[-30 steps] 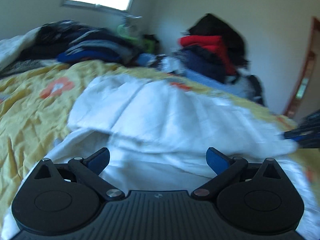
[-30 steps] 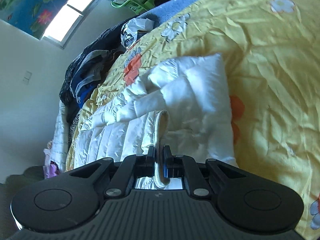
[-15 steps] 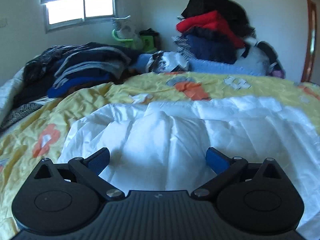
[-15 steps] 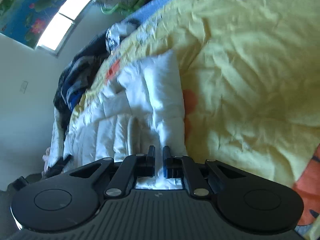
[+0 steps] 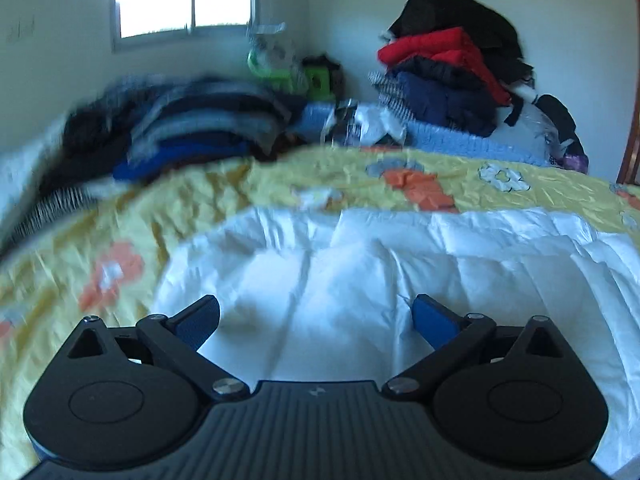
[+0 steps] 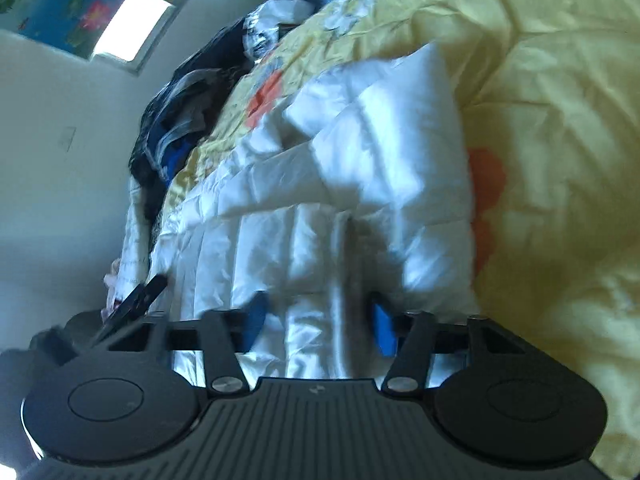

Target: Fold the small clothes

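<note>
- A white quilted garment (image 5: 400, 276) is seen spread across a yellow flowered bedspread (image 5: 100, 248) on the bed.
- The left claw (image 5: 316, 320) is held low over the near part of the garment, with its blue fingers (image 5: 196, 324) set wide apart and nothing gripped between them.
- In the right wrist view, the right claw (image 6: 316, 322) is seen with its jaws opening; the blue pads (image 6: 382, 330) stand clear of the cloth, although a raised fold of the garment (image 6: 348, 248) lies between them at 12 o'clock.
- A folded-over part of the garment is seen at 1 o'clock from the right claw, resting on the rest of it.
- A black part that seems to be the other claw's is glimpsed at 9 o'clock in the right wrist view; it is blurred.
- A pile of dark folded clothes (image 5: 192, 128) is seen at 10 o'clock in the left wrist view, at the far edge of the bed.
- A stack of red, navy and black clothes (image 5: 448, 64) is seen at 1 o'clock, against the wall.
- A bright window (image 5: 184, 8) is set in the wall at 11 o'clock.
</note>
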`<state>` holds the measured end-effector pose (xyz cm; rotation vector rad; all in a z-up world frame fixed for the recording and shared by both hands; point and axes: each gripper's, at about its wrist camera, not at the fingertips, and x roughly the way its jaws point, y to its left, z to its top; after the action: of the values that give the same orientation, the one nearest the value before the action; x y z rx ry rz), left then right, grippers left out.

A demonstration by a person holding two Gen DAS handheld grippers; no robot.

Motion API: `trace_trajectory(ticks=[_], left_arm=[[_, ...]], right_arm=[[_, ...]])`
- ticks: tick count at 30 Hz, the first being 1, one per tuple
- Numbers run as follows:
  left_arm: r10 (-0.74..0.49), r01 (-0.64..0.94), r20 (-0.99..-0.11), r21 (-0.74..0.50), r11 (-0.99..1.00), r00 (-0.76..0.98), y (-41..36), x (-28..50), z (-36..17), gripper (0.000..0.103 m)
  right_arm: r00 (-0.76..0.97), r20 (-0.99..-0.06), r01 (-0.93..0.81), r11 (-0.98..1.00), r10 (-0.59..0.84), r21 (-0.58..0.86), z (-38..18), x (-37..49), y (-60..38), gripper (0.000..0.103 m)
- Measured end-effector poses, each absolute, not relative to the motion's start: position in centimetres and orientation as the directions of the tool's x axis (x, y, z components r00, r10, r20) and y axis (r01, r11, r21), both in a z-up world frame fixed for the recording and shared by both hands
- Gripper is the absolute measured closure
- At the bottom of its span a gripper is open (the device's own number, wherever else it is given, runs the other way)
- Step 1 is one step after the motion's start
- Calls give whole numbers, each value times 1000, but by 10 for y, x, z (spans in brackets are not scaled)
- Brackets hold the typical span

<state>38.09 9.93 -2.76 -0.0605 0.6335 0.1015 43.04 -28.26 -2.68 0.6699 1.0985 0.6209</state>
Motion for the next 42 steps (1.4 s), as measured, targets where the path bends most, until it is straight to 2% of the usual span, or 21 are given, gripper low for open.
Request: trace_trajectory(ticks=[1, 2, 4, 8, 12, 14, 16, 20, 23, 25, 26, 27, 29, 32, 34, 38, 42], left_arm=[[54, -110, -621, -51, 993, 782, 102, 385, -32, 0], [49, -108, -636, -55, 993, 770, 101, 387, -34, 0], [44, -85, -625, -35, 996, 779, 96, 380, -31, 0], [-66, 46, -599, -48, 998, 798, 82, 363, -25, 0], [-60, 87, -635, 12, 996, 770, 63, 369, -47, 0], [-18, 65, -626, 52, 997, 780, 57, 371, -56, 0], [1, 54, -629, 68, 996, 777, 54, 372, -56, 0], [29, 31, -622, 85, 996, 783, 60, 359, -39, 0], [1, 47, -556, 71, 996, 831, 67, 339, -20, 0], [-16, 47, -520, 46, 998, 854, 70, 334, -12, 0], [-14, 41, -521, 40, 998, 853, 70, 337, -10, 0], [-9, 36, -533, 40, 999, 846, 68, 343, -10, 0], [-3, 21, -563, 26, 999, 827, 67, 357, -16, 0], [9, -22, -667, -11, 1000, 745, 68, 383, -38, 0], [0, -30, -670, -33, 999, 742, 70, 386, -48, 0], [13, -37, -685, -21, 999, 729, 67, 391, -56, 0], [58, -81, -672, -3, 997, 738, 67, 376, -43, 0]], right_arm=[[316, -591, -130, 651, 742, 748, -28, 430, -278, 89], [310, -594, -140, 654, 742, 743, -28, 427, -275, 89], [325, -600, -198, 673, 731, 713, -18, 418, -272, 90], [421, -565, -261, 692, 709, 673, 11, 398, -294, 91], [415, -655, -156, 759, 631, 632, -20, 401, -315, 92], [416, -642, -134, 742, 644, 657, -29, 400, -314, 91], [427, -632, -133, 736, 647, 663, -30, 399, -309, 83], [422, -636, -82, 726, 646, 683, -21, 397, -319, 58], [592, -568, -77, 741, 572, 667, 7, 381, -339, 57], [699, -501, -123, 777, 509, 618, 30, 367, -338, 57], [709, -474, -170, 778, 523, 605, 39, 362, -328, 56], [687, -468, -212, 770, 555, 602, 42, 362, -317, 46], [613, -494, -288, 757, 616, 587, 41, 365, -284, 36], [549, -596, -343, 808, 586, 479, 22, 377, -237, 37], [545, -650, -333, 848, 530, 413, 5, 383, -225, 39], [518, -659, -308, 838, 545, 451, -18, 383, -231, 45], [528, -669, -253, 849, 523, 464, -8, 379, -231, 42]])
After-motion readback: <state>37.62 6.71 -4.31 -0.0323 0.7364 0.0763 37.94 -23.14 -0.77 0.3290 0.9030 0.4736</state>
